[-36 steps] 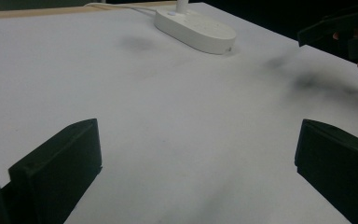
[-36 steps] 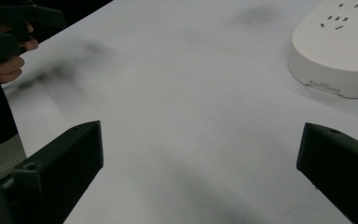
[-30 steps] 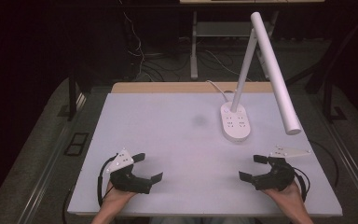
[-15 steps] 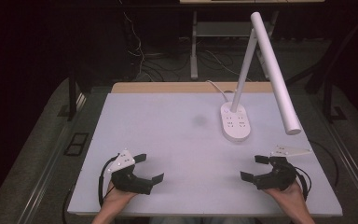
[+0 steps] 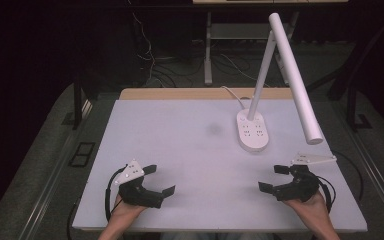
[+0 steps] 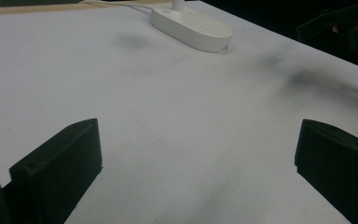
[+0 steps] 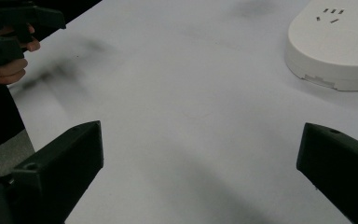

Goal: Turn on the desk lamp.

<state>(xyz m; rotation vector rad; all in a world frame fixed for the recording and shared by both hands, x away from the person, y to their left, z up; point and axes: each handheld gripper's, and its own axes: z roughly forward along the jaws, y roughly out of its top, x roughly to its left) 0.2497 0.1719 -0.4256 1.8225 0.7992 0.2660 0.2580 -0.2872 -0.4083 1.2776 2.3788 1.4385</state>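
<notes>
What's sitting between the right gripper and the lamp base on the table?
Nothing visible. Bare white table lies between the open right gripper and the lamp base; the lamp head hangs above that stretch, off the surface.

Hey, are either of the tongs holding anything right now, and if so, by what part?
Nothing is held. The left tongs and right tongs are both open over the table.
</notes>
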